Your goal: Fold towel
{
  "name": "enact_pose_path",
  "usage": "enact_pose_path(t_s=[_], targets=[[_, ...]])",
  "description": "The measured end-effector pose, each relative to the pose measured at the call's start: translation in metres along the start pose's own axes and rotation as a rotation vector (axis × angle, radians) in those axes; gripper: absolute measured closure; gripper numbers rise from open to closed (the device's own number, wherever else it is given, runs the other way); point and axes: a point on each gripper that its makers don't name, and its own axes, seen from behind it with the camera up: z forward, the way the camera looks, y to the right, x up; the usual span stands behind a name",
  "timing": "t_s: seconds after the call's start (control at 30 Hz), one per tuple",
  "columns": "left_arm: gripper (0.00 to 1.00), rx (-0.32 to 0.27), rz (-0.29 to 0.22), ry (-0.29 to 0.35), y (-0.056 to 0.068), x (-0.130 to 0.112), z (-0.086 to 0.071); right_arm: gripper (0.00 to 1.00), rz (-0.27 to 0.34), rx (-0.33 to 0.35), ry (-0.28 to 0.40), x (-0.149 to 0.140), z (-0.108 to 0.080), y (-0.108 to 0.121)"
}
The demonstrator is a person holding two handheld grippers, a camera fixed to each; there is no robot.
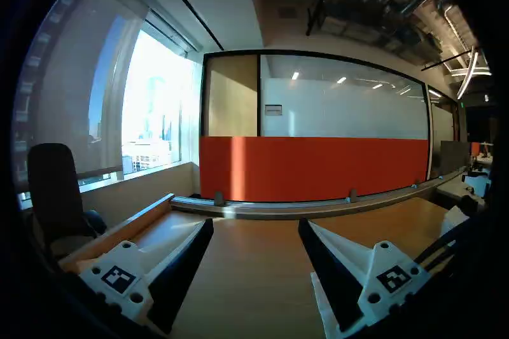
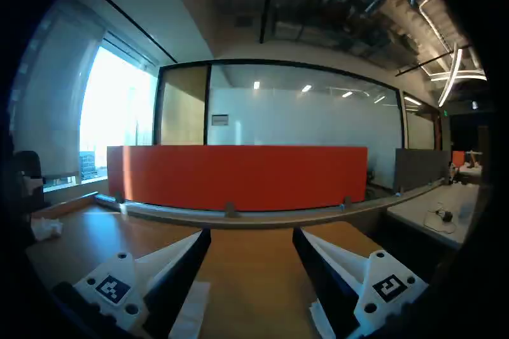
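The fold looks to be at its very start or between folds, since neither tool has cloth in it. The left tool stands wide open. Its two fingers are splayed apart along the bottom of the left gripper view, with only bare wooden desk between them. The right tool gapes just as wide in the right gripper view and grips nothing.

The towel, as far as I can tell, is the white cloth peeking in at the bottom edge of the right gripper view. It lies just beside the inner face of the lower-left finger, and another white sliver shows by the lower-right finger. Most of it is cut off, so its shape and how far it is folded cannot be judged.

Both tools are held roughly level, side by side. They point across the desk toward the orange partition in the middle of the frame rather than down at the cloth, and they seem raised a little above the desk top.

The next move, by my judgement, calls for tipping both tools downward and bringing each to a corner or edge of the towel. The fingers would then close on the fabric itself, without scraping the wood, and both grips should be even before any lift.

A small crumpled white thing lies at the left of the right gripper view. I cannot tell whether it is cloth or paper.
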Motion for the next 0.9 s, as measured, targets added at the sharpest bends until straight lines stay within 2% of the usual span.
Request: enact_pose_path(t_s=[0.17,0.47,0.67,0.9], targets=[[0.01,-0.007,0.02,-0.018,0.002,0.019,-0.001,0.0,0.005,-0.004,0.002,0.029,-0.001,0.001],[0.01,-0.027,0.032,-0.052,0.004,0.031,-0.003,0.01,0.007,0.002,-0.01,0.047,-0.002,0.001],[0.01,-0.102,0.058,-0.097,0.022,0.031,-0.001,0.0,-0.016,0.065,-0.042,0.052,0.0,-0.011],[0.01,-0.23,0.089,-0.157,0.052,0.027,-0.002,0.0,-0.064,0.202,-0.11,0.043,-0.003,-0.042]])
